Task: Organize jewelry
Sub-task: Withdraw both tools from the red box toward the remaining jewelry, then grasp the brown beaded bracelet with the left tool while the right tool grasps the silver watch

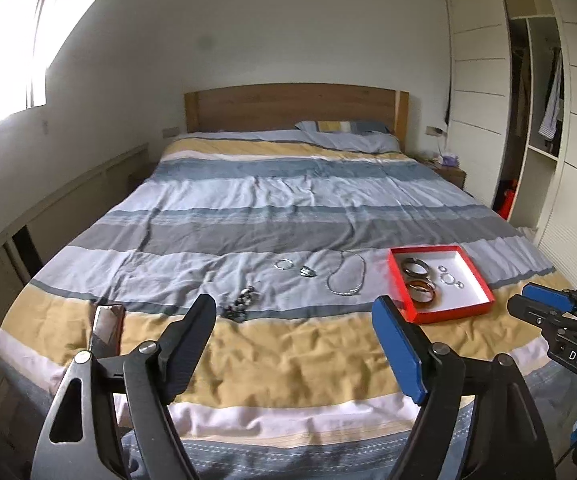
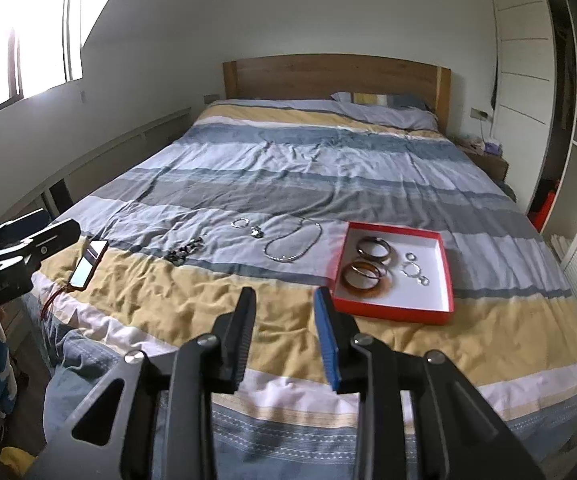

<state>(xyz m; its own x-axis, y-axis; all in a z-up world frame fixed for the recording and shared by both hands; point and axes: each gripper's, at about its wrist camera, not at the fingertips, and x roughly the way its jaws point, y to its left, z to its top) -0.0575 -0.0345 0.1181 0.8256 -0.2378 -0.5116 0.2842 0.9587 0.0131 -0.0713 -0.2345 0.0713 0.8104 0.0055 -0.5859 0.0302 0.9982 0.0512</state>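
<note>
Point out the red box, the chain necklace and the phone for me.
red box (image 2: 390, 312), right wrist view, near wall.
chain necklace (image 2: 288, 258), right wrist view, near end of loop.
phone (image 2: 84, 270), right wrist view, screen.

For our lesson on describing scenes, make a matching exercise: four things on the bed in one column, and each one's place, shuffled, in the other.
Things:
1. brown bangles
2. chain necklace
3. phone
4. pillow

Places:
A. by the headboard
B. inside the red box
C. at the bed's left edge
D. on the cover, just left of the box

Pairs: 1-B, 2-D, 3-C, 4-A
</note>
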